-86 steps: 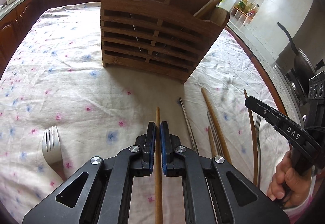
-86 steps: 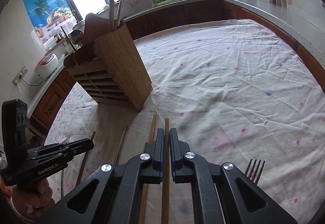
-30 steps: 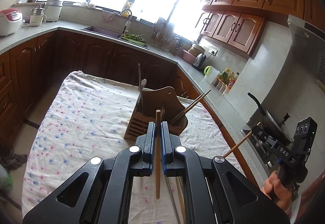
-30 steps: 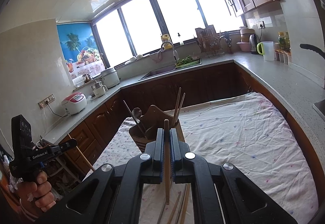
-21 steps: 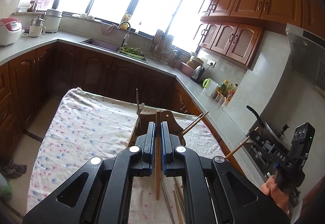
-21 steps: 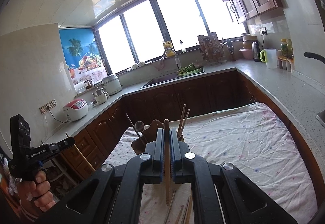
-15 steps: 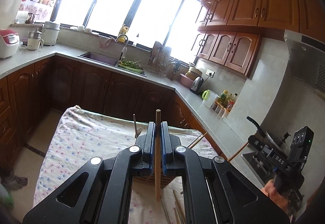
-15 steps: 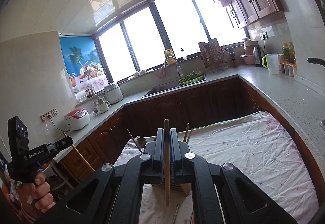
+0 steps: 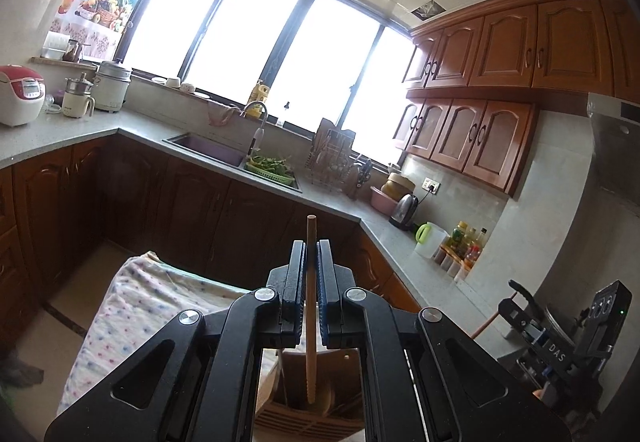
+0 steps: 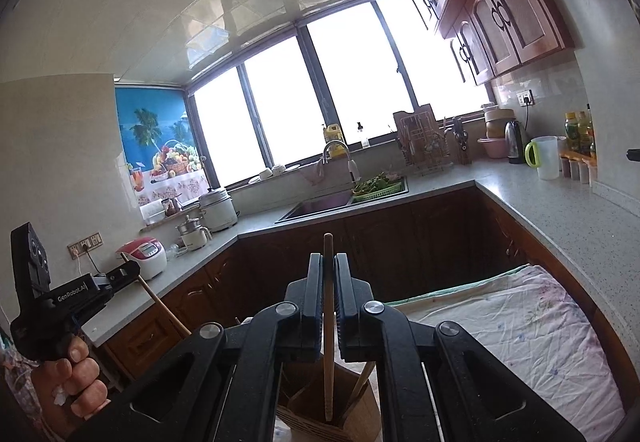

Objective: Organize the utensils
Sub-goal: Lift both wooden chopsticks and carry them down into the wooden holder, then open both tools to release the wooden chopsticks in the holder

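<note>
Two claws: left claw (image 9: 308,270) and right claw (image 10: 328,282), each pinching one slim wooden chopstick (image 9: 310,306) upright.
Reason: tips aimed down into slatted wooden utensil holder (image 10: 352,418) for dropping in.

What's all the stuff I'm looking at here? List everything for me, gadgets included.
chopstick in left gripper: one, light wood, upright above the holder
chopstick in right gripper: one, light wood, upright above the holder
utensil holder: one, brown wood, on the table, chopsticks already inside
tablecloth: one, white with small flowers, over the table
rice cooker: one, white and red, left counter
sink: one, dark, under the window
green basket: one, holding greens, beside the sink
kettle: one, metal and black, far counter
jug: one, white, green handle, right counter
left gripper: black, shut on its chopstick
right gripper: black, shut on its chopstick
hand: one, gripping the left gripper's handle
</note>
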